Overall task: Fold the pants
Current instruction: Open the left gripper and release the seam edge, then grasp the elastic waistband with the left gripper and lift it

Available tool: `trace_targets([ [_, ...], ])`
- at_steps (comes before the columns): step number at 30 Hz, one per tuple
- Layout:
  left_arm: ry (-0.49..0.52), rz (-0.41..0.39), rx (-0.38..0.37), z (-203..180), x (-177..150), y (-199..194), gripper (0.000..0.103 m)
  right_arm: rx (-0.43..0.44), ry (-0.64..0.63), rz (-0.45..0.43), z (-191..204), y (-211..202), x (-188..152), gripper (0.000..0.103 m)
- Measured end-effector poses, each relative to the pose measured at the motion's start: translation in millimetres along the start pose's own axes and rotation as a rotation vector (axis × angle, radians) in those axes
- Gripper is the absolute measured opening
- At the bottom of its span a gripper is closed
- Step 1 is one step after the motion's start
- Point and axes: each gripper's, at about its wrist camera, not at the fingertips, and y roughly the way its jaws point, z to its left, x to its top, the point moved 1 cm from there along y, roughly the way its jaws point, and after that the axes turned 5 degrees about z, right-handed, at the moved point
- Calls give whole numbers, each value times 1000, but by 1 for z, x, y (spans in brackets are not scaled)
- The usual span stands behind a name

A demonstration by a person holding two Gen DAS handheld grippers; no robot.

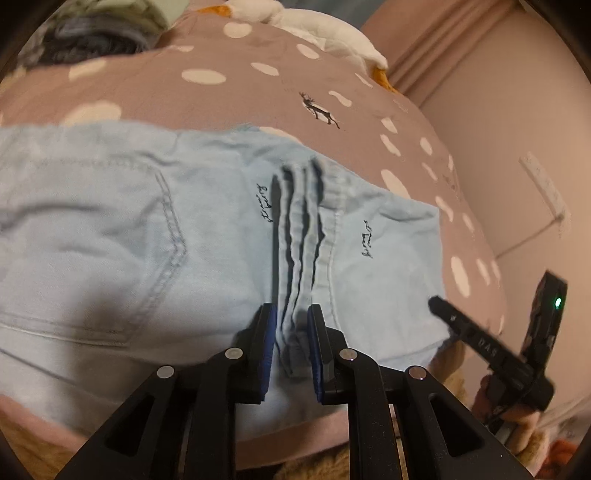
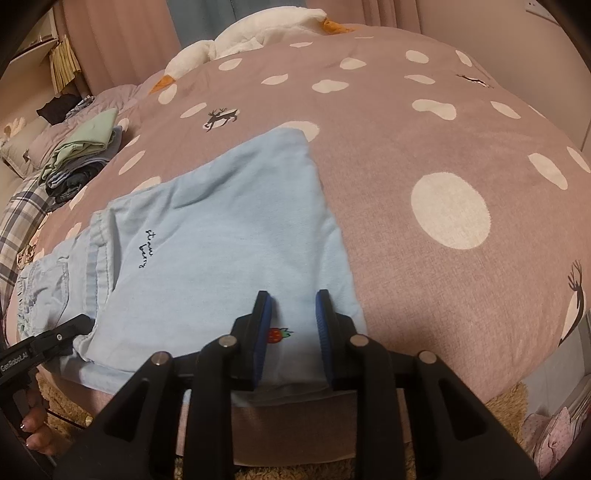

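Note:
Light blue denim pants (image 1: 155, 236) lie on a pink spotted bedspread (image 1: 229, 92), partly folded. My left gripper (image 1: 291, 314) is shut on a bunched ridge of several hem layers (image 1: 295, 236) near the middle of the pants. In the right wrist view the pants (image 2: 221, 240) show a flat folded panel with script lettering and a small strawberry patch (image 2: 275, 335). My right gripper (image 2: 293, 299) is open, its pads either side of the panel's near edge at the bed's front. The right gripper also shows in the left wrist view (image 1: 439, 306).
A stack of folded clothes (image 2: 85, 155) sits at the bed's far left. A white goose plush (image 2: 258, 29) lies at the far edge. Pink curtains (image 2: 118, 44) and a wall stand behind. A shaggy tan rug (image 2: 509, 410) lies below the bed's front edge.

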Motion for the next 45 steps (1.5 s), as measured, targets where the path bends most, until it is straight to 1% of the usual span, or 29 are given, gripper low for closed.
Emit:
trace_targets([
  [1,16,-19,41,-2,0,-7,25,2,-8,8,3,-1,1,38],
  [2,23,-40,72,-4,-1,-14,40,-2,-21,18,6,-1,2,42],
  [3,25,-66,103,-5,-1,-22,49,-13,-40,29,11,-3,4,50],
  [4,26,-100,131,-5,-1,-33,67,-23,-62,38,17,-4,6,59],
  [5,27,-120,146,-6,-1,-40,81,-26,-82,44,22,-6,8,62],
  [7,33,-161,171,-5,0,-55,86,10,-124,33,33,-14,14,69],
  [8,37,-180,183,-6,1,-62,86,28,-138,22,38,-19,17,73],
  [9,40,-189,194,-6,3,-67,86,37,-151,8,44,-25,22,80],
  [12,36,-225,223,-5,11,-81,87,46,-201,-65,63,-46,40,86],
  [16,-6,-257,237,1,21,-92,87,74,-236,-173,87,-77,66,99],
  [19,-53,-294,239,9,26,-101,88,84,-235,-250,101,-97,83,101],
  [21,-87,-305,244,17,29,-104,88,120,-203,-295,106,-108,90,102],
  [23,-117,-303,254,26,30,-104,88,152,-167,-318,109,-109,90,102],
  [24,-132,-298,265,31,29,-103,88,172,-151,-317,108,-108,89,102],
  [26,-159,-288,282,40,25,-103,88,173,-145,-307,111,-102,81,102],
  [29,-228,-282,300,60,17,-106,88,135,-148,-259,111,-85,70,102],
  [34,-366,-333,327,98,5,-124,88,100,-141,-173,104,-65,61,102],
  [37,-434,-329,379,120,-2,-127,88,96,-143,-168,101,-63,59,102],
  [40,-498,-315,409,139,-10,-127,88,97,-132,-171,98,-64,59,102],
  [43,-562,-308,406,157,-18,-124,88,103,-129,-166,96,-62,59,102],
  [45,-586,-293,393,165,-22,-121,88,103,-127,-161,96,-60,59,102],
])
